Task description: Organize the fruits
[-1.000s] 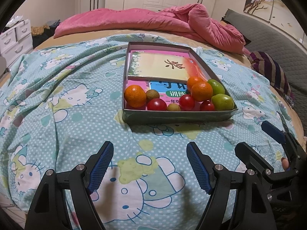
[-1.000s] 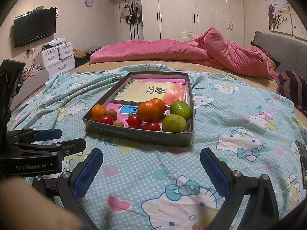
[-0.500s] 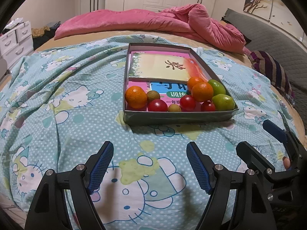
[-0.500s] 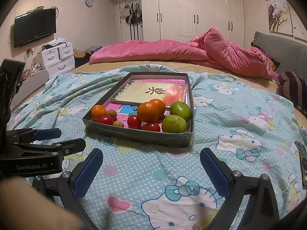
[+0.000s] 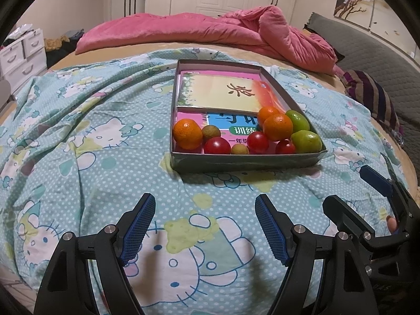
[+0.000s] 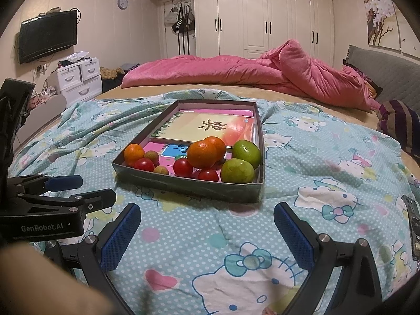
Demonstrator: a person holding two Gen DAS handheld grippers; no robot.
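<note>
A grey cardboard tray (image 5: 244,160) (image 6: 189,183) lies on the bed with books in it. Along its near end sit oranges (image 5: 187,134) (image 6: 203,154), two green fruits (image 5: 305,141) (image 6: 237,170), red tomatoes (image 5: 217,145) (image 6: 183,167) and small brownish fruits (image 5: 211,131) (image 6: 151,156). My left gripper (image 5: 204,225) is open and empty above the sheet, short of the tray. My right gripper (image 6: 207,228) is open and empty, also short of the tray. Each gripper shows at the edge of the other's view.
A blue cartoon-print sheet (image 5: 86,136) covers the bed. A pink quilt (image 6: 249,71) is heaped at the far side. A striped cushion (image 5: 372,97) lies to the right. White drawers (image 6: 78,78) and a wall TV (image 6: 48,35) stand at the left. A dark phone (image 6: 413,223) lies on the sheet's right edge.
Almost nothing has changed. The left view has shifted slightly, so the tray sits a little lower in it. Both grippers stay open and empty.
</note>
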